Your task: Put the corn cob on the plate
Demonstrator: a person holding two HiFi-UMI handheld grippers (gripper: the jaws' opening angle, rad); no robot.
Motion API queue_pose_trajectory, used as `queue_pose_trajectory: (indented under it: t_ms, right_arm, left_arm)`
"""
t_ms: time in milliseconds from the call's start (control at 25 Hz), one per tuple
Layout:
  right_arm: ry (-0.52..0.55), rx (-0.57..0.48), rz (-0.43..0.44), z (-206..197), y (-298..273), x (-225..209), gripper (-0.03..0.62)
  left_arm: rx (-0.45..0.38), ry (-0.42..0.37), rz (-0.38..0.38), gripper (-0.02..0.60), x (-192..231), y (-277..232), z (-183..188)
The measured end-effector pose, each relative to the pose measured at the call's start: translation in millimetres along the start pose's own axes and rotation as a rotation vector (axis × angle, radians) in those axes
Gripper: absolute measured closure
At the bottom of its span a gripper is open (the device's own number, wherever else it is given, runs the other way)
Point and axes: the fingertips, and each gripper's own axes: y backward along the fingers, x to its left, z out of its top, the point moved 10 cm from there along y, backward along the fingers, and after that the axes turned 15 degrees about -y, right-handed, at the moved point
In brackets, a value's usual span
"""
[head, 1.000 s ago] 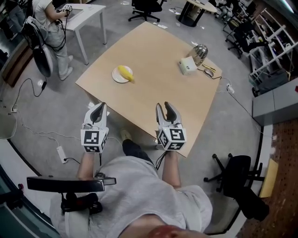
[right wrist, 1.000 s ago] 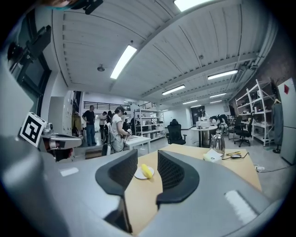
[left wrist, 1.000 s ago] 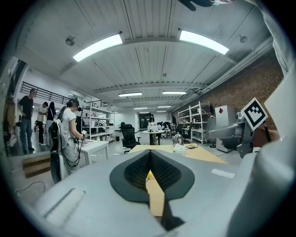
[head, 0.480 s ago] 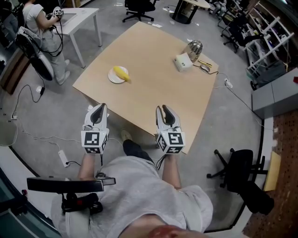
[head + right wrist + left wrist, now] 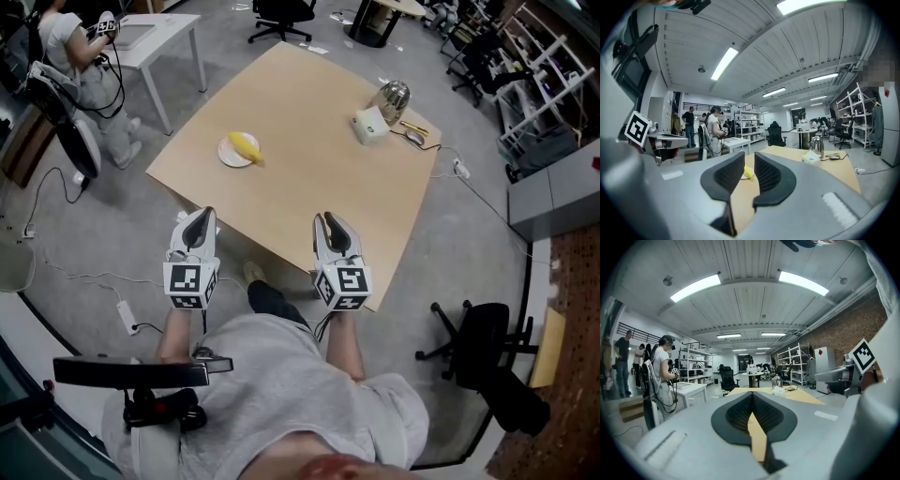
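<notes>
— Where's the corn cob (image 5: 247, 146) sitting?

— On the plate (image 5: 228, 153), at the left side of the counter (image 5: 309, 178), one end poking past the rim. It's well apart from both grippers.

— And those?

— Held level and side by side at the near edge. From overhead the left gripper (image 5: 198, 214) hangs just off the counter, over the floor, and the right gripper (image 5: 330, 217) sits above the near corner.

— Fingers?

— On the left, the tips touch, closed on nothing; its own view shows that plainly. On the right they're drawn in to a thin slit, and nothing is gripped there either.

— Do the gripper views add much?

— The right gripper view looks through that slit straight at the yellow cob and a sliver of plate. The left gripper view misses the cob: its fingers fill the middle, and past them you only see the counter's far end with the kettle (image 5: 392, 97) and the white box (image 5: 369, 125). The head view alone shows how the whole counter is laid out, plus a person (image 5: 70, 47) standing at a white table (image 5: 159, 28) off to the left.
</notes>
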Motion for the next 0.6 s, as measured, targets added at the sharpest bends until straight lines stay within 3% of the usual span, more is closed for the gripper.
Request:
queue_pose_trajectory:
  t_ms: [600]
  right_arm:
    - [-0.010,0.013,0.016,1.7,-10.7,2.7,0.525]
  left_arm:
    - [0.013,0.007,0.004,0.563,7.9,-4.4,-4.9]
